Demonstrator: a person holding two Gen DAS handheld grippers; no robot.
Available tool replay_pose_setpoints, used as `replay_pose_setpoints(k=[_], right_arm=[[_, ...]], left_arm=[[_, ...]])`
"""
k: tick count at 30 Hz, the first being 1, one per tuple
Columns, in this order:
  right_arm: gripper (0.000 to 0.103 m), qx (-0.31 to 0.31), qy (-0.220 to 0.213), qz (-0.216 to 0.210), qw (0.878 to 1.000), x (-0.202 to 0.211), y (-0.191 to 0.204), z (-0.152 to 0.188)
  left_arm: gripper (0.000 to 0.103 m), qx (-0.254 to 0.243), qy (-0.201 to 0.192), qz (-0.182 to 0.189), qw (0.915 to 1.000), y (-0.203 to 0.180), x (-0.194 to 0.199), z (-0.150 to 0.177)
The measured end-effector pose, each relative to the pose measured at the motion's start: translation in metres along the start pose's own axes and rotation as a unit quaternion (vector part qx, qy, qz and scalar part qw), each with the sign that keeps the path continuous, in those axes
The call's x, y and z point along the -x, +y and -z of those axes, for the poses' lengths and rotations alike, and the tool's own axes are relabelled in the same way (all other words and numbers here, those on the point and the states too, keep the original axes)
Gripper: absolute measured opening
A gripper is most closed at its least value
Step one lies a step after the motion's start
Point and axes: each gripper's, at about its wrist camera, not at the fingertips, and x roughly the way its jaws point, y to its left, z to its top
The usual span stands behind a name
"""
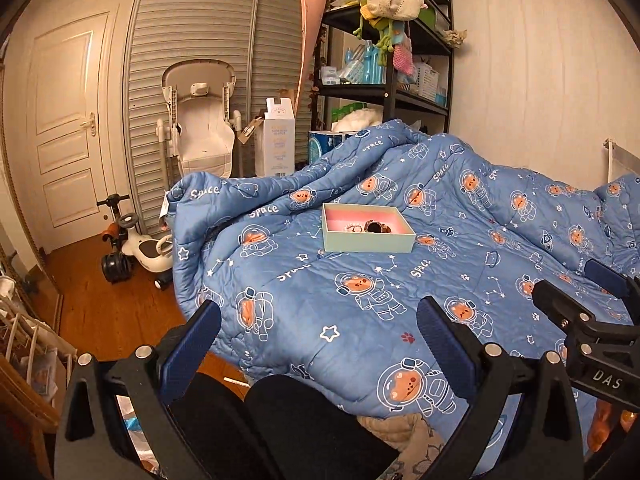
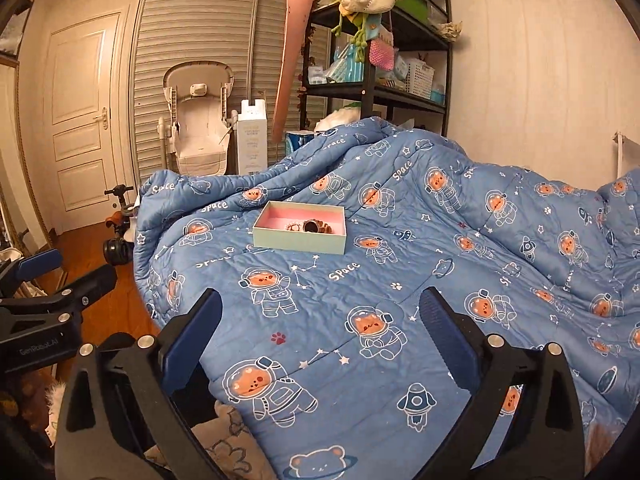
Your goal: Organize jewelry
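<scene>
Both grippers (image 1: 320, 332) (image 2: 320, 320) hanging spread and empty, well short of the box (image 1: 368, 241); its jewelry (image 1: 374, 227), probably small, light, slippery, needing an edge pinch.

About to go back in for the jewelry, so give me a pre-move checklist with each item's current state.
1. Left gripper empty, jaws apart: ok.
2. Right gripper empty, jaws wide apart: ok.
3. Box lies open, no lid on it, on the blue quilt: ok.
4. Jewelry inside the box: ok, a dark ring-shaped piece and a paler one lie on the pink lining.
5. Loose jewelry left on the quilt: cannot tell; none stands out among the print.
6. Path from both grippers to the box: ok, only bare quilt lies between.
</scene>
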Motion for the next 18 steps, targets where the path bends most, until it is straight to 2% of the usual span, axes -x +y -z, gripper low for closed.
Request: replay_pose_setpoints(k=[2,5,10,18], right_arm=[[0.097,0.012,-0.005,0.008,1.000,0.008,0.002,0.003],[0.097,-0.006,-0.004,0.005,1.000,0.015,-0.003,0.006],[0.097,-0.019,0.009,0.009,1.000,0.011,-0.008,0.008],[0.097,-0.026,0.015,0.009,1.000,0.009,-0.011,0.009]], left_arm=[[0.096,-0.005,0.005,0.003,1.0000,-0.002,0.002,0.002],[0.096,-0.011,0.005,-0.003,0.9999,-0.001,0.008,0.006],[0.096,0.005,0.006,0.003,1.0000,0.008,0.009,0.008],[0.096,-0.005,0.008,0.002,1.0000,0.003,0.009,0.010]])
